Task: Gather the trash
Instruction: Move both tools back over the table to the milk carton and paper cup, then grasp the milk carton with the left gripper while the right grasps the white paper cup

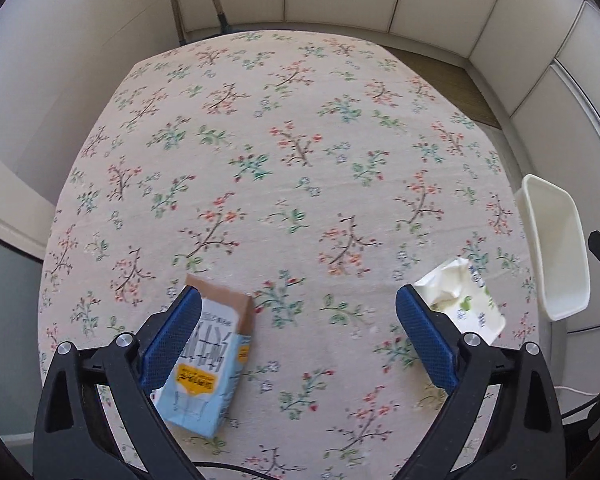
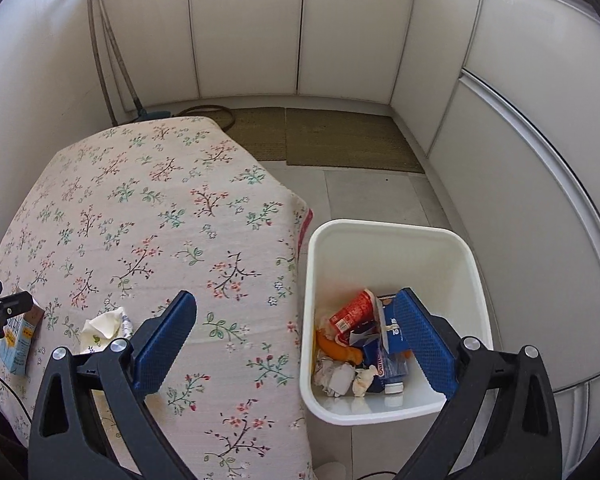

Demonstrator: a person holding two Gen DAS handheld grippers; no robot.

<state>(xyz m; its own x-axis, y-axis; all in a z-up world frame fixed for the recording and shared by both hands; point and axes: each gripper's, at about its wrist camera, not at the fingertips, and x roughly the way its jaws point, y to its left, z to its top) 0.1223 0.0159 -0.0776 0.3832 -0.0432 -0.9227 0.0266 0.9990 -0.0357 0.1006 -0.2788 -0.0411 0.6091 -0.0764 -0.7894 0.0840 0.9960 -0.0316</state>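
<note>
- The left gripper (image 1: pixel 298 308) has its jaws spread wide, nothing between the pads; its left finger (image 1: pixel 172 336) hides one edge of the blue carton (image 1: pixel 208 376).
- That carton lies flat on the flowered tablecloth (image 1: pixel 280 160), pale blue with a brown end and yellow labels; its print is blurred.
- Just beyond the right finger sits one crumpled white wrapper (image 1: pixel 460 296) with green marks, partly covered.
- So two pieces of trash on the table.
- The right gripper (image 2: pixel 296 312) is wide open and empty too.
- Its right finger overlaps the one white bin (image 2: pixel 392 240), beside the table, holding a red packet, orange peel, crumpled paper; the rest is a jumble.
</note>
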